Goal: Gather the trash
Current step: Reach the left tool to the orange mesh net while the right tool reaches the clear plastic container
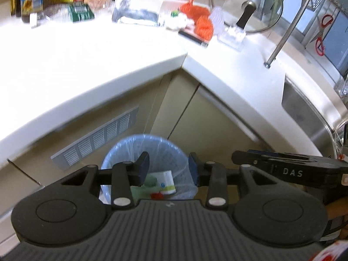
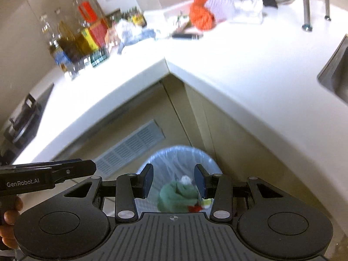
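A bin lined with a pale blue bag (image 1: 130,152) stands on the floor in the inner corner of the white L-shaped counter (image 1: 87,61). In it lie a white and green carton (image 1: 167,182), a crumpled green piece (image 2: 177,195) and a red scrap (image 2: 194,208). My left gripper (image 1: 168,170) hangs above the bin, open, nothing between its blue pads. My right gripper (image 2: 174,183) hovers over the same bin (image 2: 180,158), open and empty too; it shows at the right of the left wrist view (image 1: 282,167). An orange plastic bag (image 1: 201,20) and clear wrappers (image 1: 134,10) lie at the counter's back.
Oil bottles and boxes (image 2: 71,41) crowd the counter's left back. A steel sink (image 1: 308,117) and a tap's leg (image 1: 282,37) are on the right, a glass lid (image 1: 248,6) behind. A vent grille (image 1: 95,139) and cabinet doors flank the bin. A stove (image 2: 21,119) is far left.
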`<state>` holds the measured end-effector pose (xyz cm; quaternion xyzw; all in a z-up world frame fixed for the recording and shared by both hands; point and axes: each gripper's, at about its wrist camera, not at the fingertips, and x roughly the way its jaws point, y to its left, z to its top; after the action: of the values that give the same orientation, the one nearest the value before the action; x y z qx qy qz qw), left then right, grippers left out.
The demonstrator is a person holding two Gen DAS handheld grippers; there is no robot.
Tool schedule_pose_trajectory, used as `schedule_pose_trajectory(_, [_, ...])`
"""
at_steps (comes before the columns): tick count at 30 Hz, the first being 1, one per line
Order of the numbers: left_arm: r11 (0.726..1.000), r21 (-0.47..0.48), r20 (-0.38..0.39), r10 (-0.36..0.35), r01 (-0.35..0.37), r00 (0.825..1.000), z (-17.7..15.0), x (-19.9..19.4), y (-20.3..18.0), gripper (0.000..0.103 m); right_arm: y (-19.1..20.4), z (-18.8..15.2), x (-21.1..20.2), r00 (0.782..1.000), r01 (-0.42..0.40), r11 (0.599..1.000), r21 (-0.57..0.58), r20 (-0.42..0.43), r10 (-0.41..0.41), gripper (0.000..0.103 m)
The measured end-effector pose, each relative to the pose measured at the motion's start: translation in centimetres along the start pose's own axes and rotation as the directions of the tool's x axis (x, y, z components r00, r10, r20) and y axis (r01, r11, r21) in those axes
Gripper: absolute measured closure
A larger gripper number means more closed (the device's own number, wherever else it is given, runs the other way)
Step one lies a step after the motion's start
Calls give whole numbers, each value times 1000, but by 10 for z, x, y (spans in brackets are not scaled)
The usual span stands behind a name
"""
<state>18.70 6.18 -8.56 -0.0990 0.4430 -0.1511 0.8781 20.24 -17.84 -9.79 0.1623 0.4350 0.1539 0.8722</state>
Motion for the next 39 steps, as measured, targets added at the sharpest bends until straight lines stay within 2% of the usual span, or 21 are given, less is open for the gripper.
schedule_pose_trajectory(8, [1000, 3, 68, 8, -9, 998, 28, -10, -1, 67, 4, 23, -21, 996, 2, 1000, -14, 89, 0, 61])
schedule_pose_trajectory(14, [1000, 10, 102, 20, -21, 995, 55, 1, -11, 67, -15, 52, -25, 991, 9, 1000, -18, 135, -6, 61])
schedule_pose_trajectory(21, [999, 16, 131, 38, -41, 991, 94, 32, -34, 65, -48, 100, -11, 986, 22, 999, -32, 163, -16, 61])
schedule_pose_trajectory(28, [998, 45, 158, 40, -48, 987, 145, 82, -67, 65, -85, 150, 10, 978, 70, 997, -38, 198, -61, 61])
schedule_pose_trajectory(30, [997, 65, 170, 41, -53, 985, 159, 97, -78, 64, -97, 164, 17, 976, 87, 995, -41, 206, -77, 56])
schedule_pose_trajectory(32, [995, 82, 178, 42, -58, 983, 173, 113, -87, 64, -107, 174, 24, 971, 100, 994, -34, 220, -90, 34])
schedule_pose_trajectory(39, [988, 132, 210, 52, -81, 976, 217, 157, -110, 56, -137, 215, 48, 953, 121, 991, -49, 284, -102, 23])
